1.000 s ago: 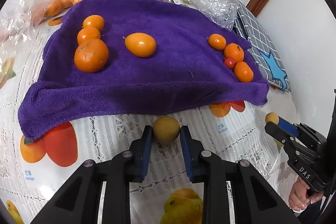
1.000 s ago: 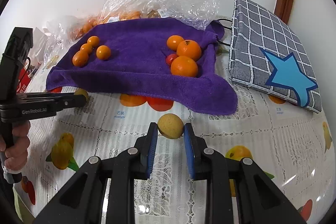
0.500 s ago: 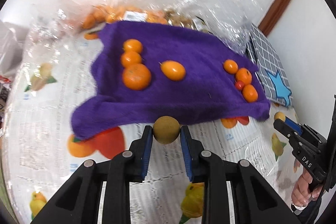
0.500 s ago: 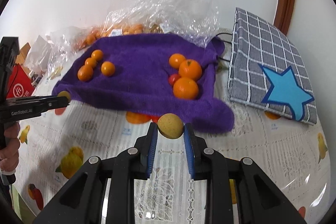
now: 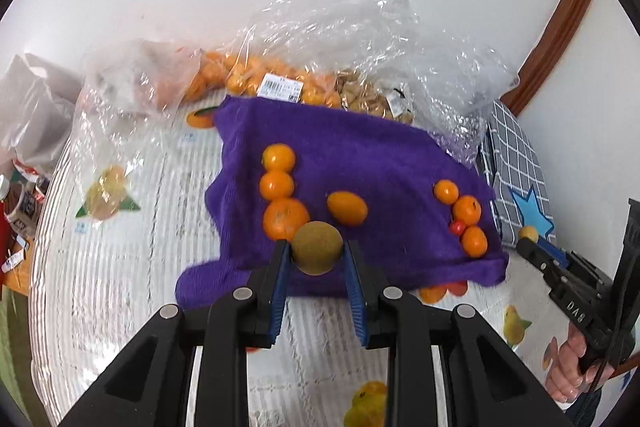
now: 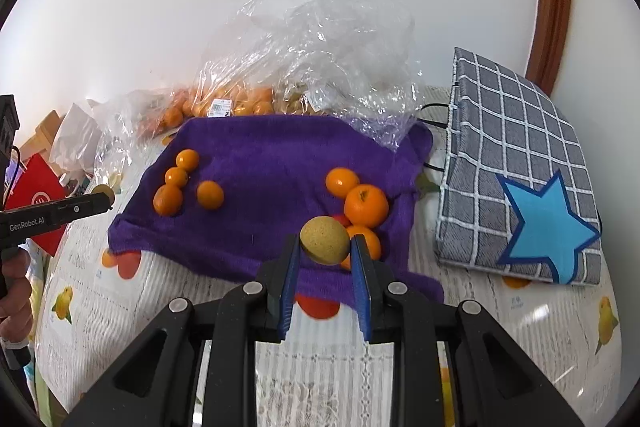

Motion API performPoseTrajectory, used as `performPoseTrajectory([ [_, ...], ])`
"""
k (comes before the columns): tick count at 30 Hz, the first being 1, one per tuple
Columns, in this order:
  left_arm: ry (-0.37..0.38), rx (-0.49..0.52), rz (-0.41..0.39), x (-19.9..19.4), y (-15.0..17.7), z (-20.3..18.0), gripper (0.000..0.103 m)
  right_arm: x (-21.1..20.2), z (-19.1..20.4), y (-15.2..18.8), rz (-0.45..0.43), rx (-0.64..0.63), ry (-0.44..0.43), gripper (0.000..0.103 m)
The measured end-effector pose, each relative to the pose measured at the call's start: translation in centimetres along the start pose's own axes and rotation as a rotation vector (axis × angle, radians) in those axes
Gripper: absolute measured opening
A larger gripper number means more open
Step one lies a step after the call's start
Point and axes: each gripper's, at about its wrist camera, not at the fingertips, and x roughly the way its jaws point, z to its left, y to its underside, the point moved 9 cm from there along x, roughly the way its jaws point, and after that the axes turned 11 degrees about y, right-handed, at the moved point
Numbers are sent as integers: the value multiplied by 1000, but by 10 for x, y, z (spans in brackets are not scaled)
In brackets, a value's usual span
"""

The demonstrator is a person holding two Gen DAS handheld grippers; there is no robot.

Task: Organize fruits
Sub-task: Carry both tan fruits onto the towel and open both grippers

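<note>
White wall behind, fruit-print table below — each gripper's jaws clamp a small round tan fruit, left gripper [image 5: 316, 255] at six o'clock of the purple towel [image 5: 360, 155], right gripper [image 6: 325, 247] likewise — light, firm, thin-shelled, best pinched across the middle.
</note>
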Motion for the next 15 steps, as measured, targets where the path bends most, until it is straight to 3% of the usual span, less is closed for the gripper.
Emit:
performPoseTrajectory([
  [15, 21, -8, 4, 52, -42, 3, 26, 49, 18, -18, 34, -22, -8, 25],
])
